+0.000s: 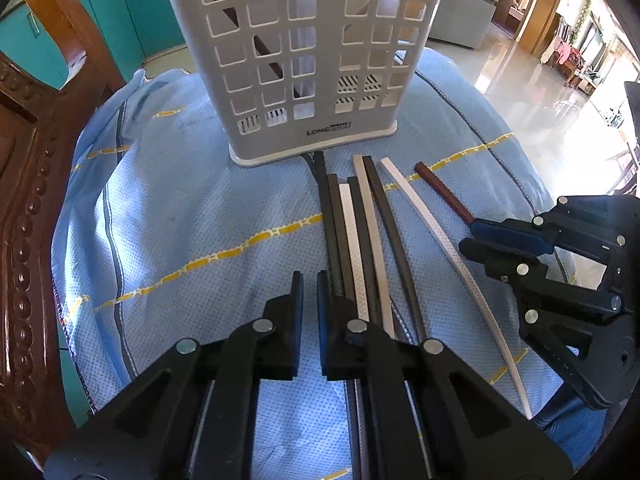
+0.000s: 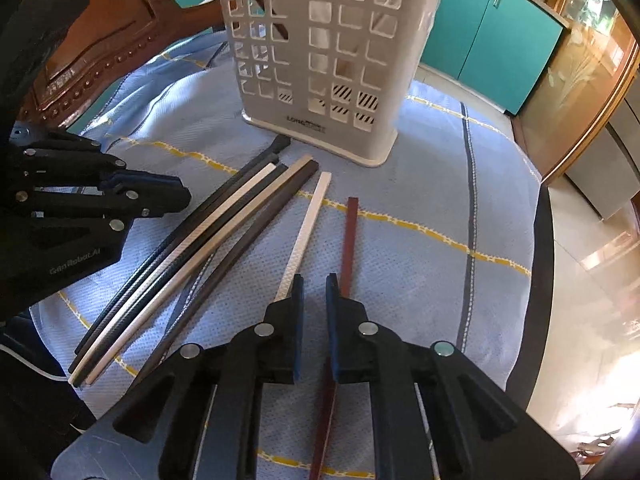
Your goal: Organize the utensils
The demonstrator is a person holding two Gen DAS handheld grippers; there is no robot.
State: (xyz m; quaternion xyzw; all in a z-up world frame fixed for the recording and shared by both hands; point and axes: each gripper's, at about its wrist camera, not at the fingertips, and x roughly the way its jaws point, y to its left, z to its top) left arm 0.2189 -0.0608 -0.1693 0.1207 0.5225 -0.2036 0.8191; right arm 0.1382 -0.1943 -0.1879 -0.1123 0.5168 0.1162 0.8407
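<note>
A white perforated utensil holder (image 1: 304, 60) (image 2: 320, 60) stands on the blue cloth, with a dark chopstick leaning inside it. Several black and white chopsticks (image 1: 360, 232) (image 2: 208, 232) lie side by side in front of it. A single white chopstick (image 1: 440, 248) (image 2: 308, 220) and a reddish-brown chopstick (image 1: 442, 192) (image 2: 352, 240) lie to their right. My left gripper (image 1: 309, 280) hovers just left of the bundle, jaws a narrow gap apart and empty. My right gripper (image 2: 314, 280) sits low over the reddish-brown chopstick, jaws slightly apart, the stick under the right finger.
A carved wooden chair back (image 1: 36, 200) (image 2: 100, 40) borders the cloth on the left. Teal cabinets (image 2: 488, 36) and a shiny tiled floor (image 1: 532, 80) lie beyond. The blue cloth (image 1: 180, 220) has yellow and dark stripes.
</note>
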